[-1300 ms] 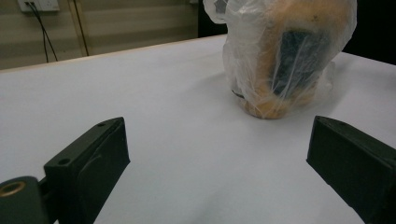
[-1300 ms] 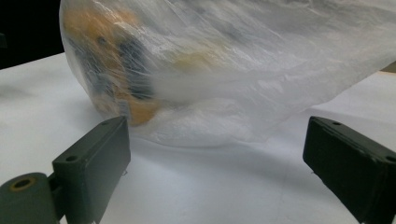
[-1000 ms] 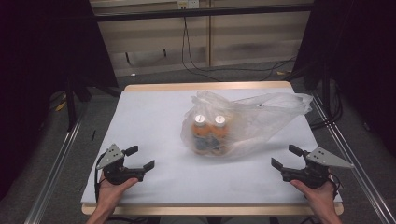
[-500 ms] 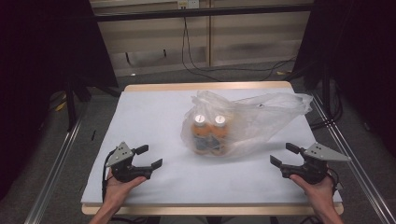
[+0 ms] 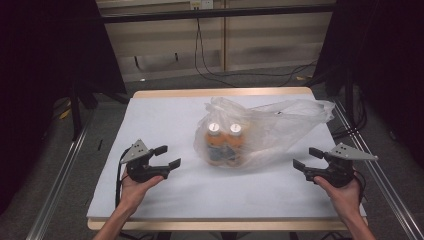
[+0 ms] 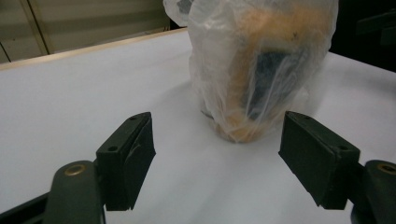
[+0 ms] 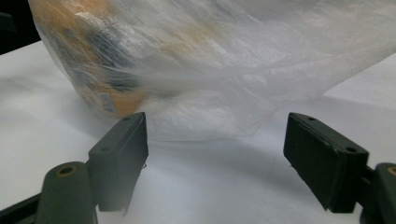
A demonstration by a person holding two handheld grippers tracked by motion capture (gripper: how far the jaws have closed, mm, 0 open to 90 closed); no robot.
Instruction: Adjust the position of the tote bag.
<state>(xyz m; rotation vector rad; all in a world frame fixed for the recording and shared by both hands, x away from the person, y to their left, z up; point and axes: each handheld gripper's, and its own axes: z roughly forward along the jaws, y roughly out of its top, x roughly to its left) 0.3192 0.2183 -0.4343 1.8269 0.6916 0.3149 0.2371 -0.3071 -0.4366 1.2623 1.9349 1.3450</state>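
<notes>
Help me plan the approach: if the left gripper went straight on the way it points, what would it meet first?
Probably the clear plastic bag around the orange bottles. The left gripper has open jaws, with bare white table before it.

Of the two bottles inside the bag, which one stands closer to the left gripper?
The bottle on the left in the high view; the other bottle stands beside it, on the side toward the right gripper.

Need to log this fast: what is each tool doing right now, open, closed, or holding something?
Left tool: open, holding nothing, jaws just been closing a little.
Right tool: open, holding nothing, short of the plastic bag.
</notes>
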